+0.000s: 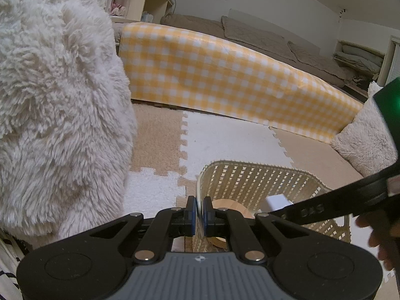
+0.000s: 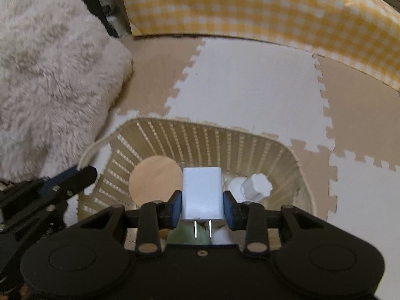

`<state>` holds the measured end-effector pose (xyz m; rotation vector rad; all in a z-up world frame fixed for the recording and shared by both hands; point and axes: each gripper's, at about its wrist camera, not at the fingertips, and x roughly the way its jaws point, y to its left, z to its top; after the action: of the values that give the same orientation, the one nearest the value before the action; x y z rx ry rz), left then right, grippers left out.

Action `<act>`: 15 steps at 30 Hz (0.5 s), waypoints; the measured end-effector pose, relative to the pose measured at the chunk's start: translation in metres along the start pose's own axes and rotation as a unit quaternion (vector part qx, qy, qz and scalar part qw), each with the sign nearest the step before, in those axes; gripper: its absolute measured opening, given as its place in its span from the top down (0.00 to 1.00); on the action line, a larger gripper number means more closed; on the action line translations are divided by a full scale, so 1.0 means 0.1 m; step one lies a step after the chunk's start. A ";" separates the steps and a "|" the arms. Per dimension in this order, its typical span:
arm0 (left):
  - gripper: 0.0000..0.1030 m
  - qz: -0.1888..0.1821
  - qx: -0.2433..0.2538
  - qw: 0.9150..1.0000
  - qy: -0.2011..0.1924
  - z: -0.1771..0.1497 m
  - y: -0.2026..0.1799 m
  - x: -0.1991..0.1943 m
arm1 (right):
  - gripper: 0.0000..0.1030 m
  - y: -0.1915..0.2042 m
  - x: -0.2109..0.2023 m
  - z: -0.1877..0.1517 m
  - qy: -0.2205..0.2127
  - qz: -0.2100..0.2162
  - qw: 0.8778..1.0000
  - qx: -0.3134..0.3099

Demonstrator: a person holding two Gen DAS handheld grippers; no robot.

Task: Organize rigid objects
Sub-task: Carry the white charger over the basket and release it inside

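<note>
Two grippers are seen at work over a woven basket [image 2: 250,140] that is set on a floor of interlocking foam tiles [image 2: 250,82], with a checked yellow panel [image 2: 250,7] standing at the far side and a large fluffy cushion [image 2: 50,75] at the left. The basket's near left rim is pinched between the fully closed pads of the left gripper [image 1: 199,215], by which the basket is judged to be steadied. A white plug adapter [image 2: 202,195] is clamped across its flat sides by the right gripper [image 2: 202,206], its two metal prongs turned back toward the camera and its long axis running away toward the far wall of the basket. The adapter is held directly above the basket's open interior, so only a lowering and a release appear to be left. Below it, a round wooden disc [image 2: 155,180] lies to the left and a white knobbed piece [image 2: 257,185] to the right.
</note>
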<state>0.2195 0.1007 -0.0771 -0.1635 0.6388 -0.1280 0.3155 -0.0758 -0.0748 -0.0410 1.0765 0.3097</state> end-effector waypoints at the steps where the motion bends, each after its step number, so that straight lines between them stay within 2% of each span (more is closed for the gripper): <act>1: 0.94 0.000 0.000 1.000 0.000 0.00 0.00 0.00 | 0.65 0.01 0.03 0.00 0.001 -0.005 1.000 -0.003; 15: 0.94 -0.001 -0.003 1.000 0.001 0.00 0.00 -0.01 | 0.64 0.07 0.12 0.04 0.007 -0.030 0.999 -0.016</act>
<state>0.2185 0.1006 -0.0764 -0.1691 0.6403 -0.1284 0.3221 -0.0652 -0.0826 -0.1037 1.0818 0.2737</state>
